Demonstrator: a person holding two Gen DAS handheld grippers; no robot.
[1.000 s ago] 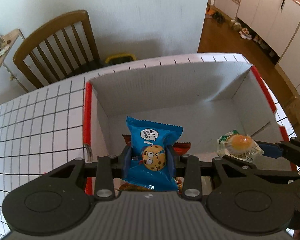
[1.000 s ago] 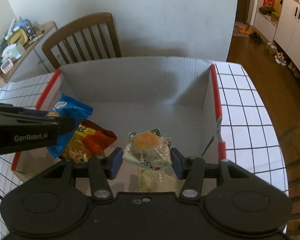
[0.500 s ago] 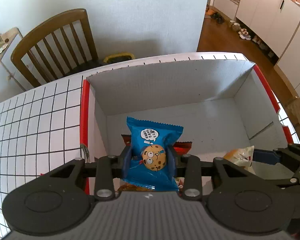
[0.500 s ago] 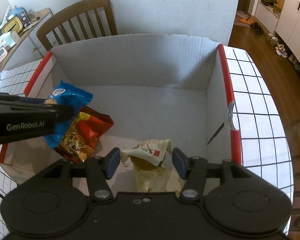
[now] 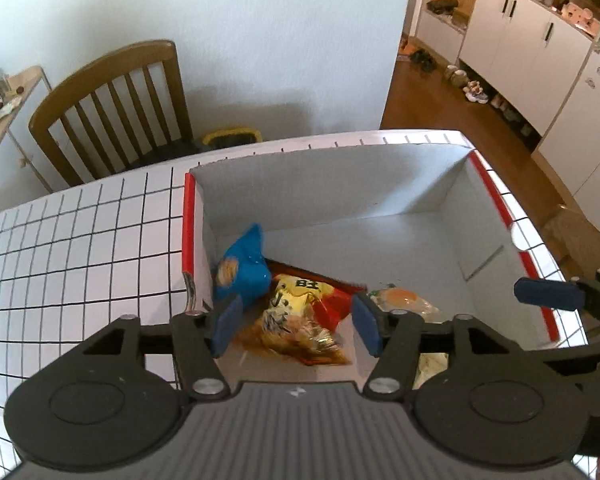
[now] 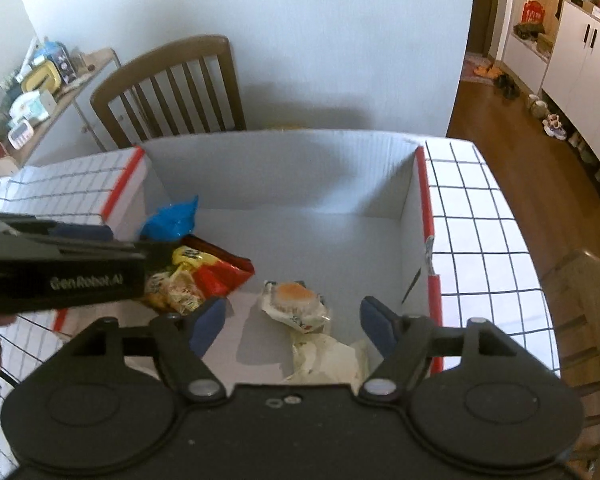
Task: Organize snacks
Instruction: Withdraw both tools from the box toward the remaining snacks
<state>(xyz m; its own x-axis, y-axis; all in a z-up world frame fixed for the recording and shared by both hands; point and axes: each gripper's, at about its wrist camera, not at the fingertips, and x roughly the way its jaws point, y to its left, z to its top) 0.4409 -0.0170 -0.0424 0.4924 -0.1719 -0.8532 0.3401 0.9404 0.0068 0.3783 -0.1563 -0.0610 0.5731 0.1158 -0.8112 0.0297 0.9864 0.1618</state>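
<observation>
While both jaws open, left gripper (image 5: pixel 296 326) and right gripper (image 6: pixel 292 326) hold nothing, blue packet (image 5: pixel 242 266) at box (image 5: pixel 340 184) left wall, bun (image 6: pixel 294 306) on floor.

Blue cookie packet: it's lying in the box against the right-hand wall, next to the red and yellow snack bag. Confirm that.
Not quite. The left wrist view shows the blue cookie packet against the left wall of the box, not the right. It is indeed beside the red and yellow snack bag.
</observation>
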